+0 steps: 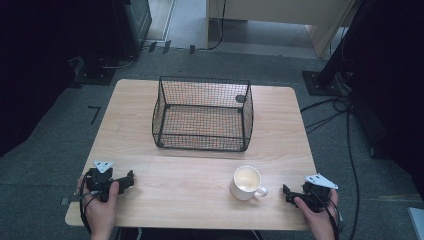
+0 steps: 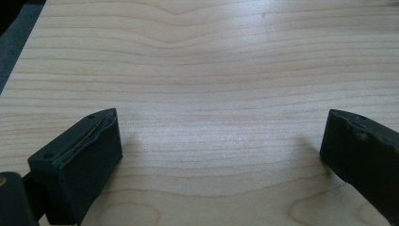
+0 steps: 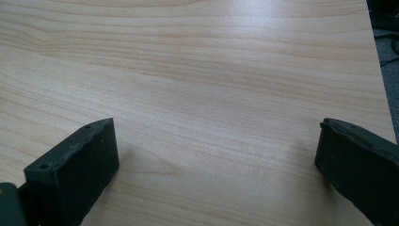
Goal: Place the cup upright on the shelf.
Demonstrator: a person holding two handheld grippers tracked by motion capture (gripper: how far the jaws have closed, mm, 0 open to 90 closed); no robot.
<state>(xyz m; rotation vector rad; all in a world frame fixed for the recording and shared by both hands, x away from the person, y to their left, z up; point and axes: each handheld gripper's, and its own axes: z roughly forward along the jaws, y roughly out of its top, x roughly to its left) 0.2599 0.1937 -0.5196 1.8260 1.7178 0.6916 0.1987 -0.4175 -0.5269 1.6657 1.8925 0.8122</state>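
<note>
A white mug [image 1: 246, 182] stands upright on the wooden table [image 1: 190, 165] near its front right, handle turned to the right. Behind it, mid-table, sits a black wire basket [image 1: 202, 114] with nothing visible inside. My left gripper [image 1: 131, 178] rests at the table's front left, held by a hand; its jaws stand wide apart over bare wood in the left gripper view [image 2: 219, 146]. My right gripper [image 1: 285, 191] sits at the front right, just right of the mug. It is open too, with bare wood between its fingers in the right gripper view [image 3: 216, 150].
The table's right edge [image 3: 379, 70] runs close to the right gripper, grey carpet beyond it. Black cables [image 1: 350, 150] trail on the floor to the right. A dark stand base [image 1: 320, 82] sits behind the table's far right corner.
</note>
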